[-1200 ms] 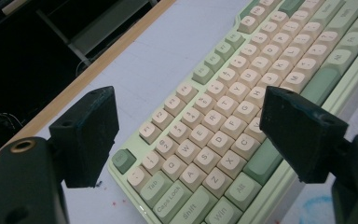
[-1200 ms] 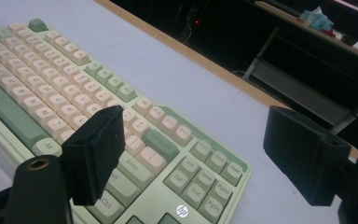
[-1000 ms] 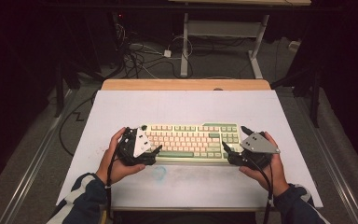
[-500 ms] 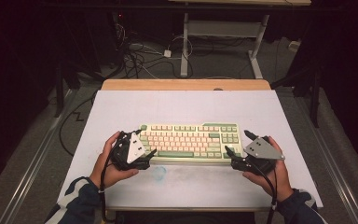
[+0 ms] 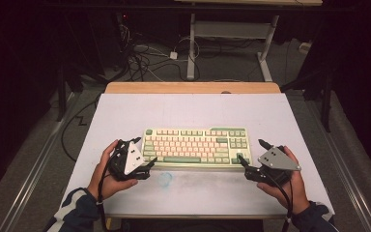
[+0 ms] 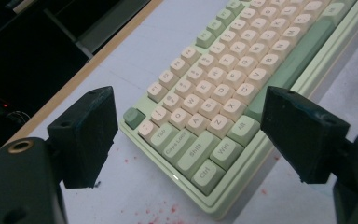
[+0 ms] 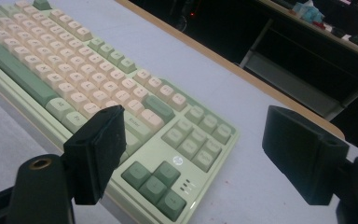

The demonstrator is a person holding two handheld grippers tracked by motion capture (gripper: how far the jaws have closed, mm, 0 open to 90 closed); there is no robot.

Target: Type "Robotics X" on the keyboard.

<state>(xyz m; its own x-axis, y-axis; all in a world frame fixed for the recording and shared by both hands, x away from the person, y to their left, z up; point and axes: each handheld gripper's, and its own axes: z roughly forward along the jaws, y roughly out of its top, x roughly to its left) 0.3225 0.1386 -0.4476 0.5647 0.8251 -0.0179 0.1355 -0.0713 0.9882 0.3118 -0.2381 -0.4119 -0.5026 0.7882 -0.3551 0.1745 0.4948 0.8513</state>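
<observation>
Both tongs, left tongs [image 5: 147, 166] and right tongs [image 5: 244, 164], have drawn back from the keyboard [image 5: 195, 146] ends, jaws apart; it rests between them on the bench [image 5: 188, 108], apparently released.

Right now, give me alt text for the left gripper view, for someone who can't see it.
A pale green keyboard with cream and green keys lies on a white table, its corner between the left gripper's two open black jaws. Small red specks dot the table near that corner.
</observation>
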